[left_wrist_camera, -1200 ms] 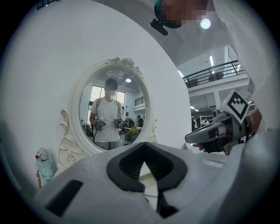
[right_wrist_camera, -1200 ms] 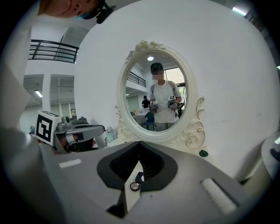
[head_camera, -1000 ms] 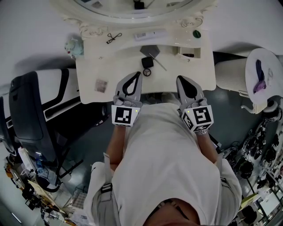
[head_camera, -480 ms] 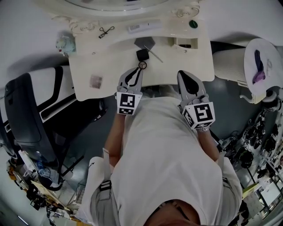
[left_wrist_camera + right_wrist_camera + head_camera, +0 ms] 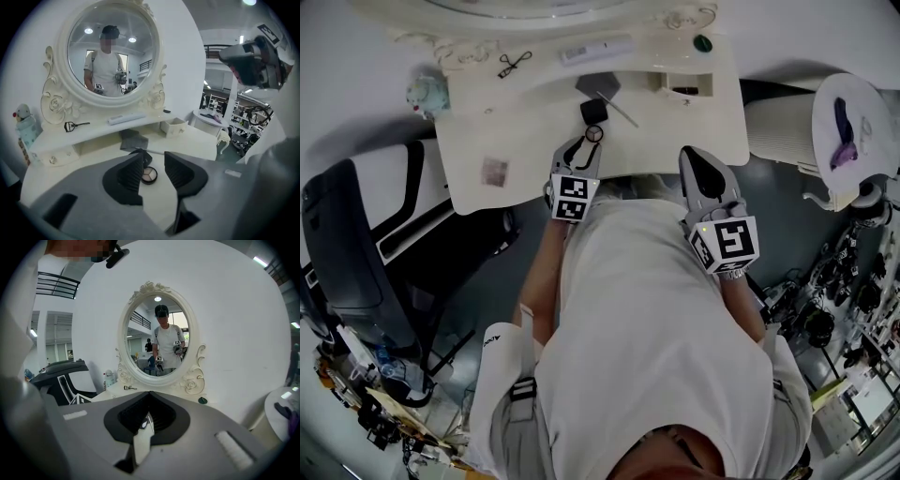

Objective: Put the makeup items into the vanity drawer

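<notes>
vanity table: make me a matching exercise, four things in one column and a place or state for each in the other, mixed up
Things:
1. eyelash curler
2. round compact
3. small drawer
4. right gripper

Places and states:
A. pulled out, on the right
B. shut, nothing in it
C. on the upper shelf, towards its left end
D. lying open on the lower tabletop

Pairs: 1-C, 2-D, 3-A, 4-B
</notes>
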A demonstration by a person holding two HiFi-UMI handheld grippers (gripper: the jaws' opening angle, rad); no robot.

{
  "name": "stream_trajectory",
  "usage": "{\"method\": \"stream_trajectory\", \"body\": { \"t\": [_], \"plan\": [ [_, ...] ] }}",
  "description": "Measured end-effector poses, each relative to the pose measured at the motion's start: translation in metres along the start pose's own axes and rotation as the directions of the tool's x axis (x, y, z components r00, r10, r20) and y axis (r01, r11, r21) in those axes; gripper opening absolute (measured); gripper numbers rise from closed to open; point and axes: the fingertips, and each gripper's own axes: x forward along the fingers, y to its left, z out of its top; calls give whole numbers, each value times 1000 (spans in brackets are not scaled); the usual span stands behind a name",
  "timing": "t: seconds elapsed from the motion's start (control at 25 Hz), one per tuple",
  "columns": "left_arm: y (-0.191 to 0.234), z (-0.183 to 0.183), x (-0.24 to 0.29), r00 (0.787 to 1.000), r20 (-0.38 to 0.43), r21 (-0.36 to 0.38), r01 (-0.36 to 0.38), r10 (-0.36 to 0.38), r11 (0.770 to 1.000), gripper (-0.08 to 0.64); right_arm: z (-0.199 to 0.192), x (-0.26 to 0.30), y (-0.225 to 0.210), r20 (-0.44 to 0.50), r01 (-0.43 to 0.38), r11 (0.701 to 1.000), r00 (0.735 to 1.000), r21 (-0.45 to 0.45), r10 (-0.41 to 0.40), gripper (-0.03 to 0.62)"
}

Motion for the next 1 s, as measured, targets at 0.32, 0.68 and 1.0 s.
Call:
{"method": "stream_trajectory", "body": {
  "t": [0.32, 0.68, 1.0],
  "plan": [
    [-1, -39, 32, 992, -123, -30, -8, 4, 1000, 192, -3, -5, -12, -7, 32, 999, 999, 9, -32, 9],
    [7, -64, 63, 974, -227, -65, -30, 14, 997, 236, -7, -9, -25, -15, 67, 998, 998, 18, -66, 9],
    [10, -79, 78, 953, -303, -62, -45, 24, 997, 244, -7, -13, -39, -21, 106, 994, 994, 30, -106, 8]
  ]
}}
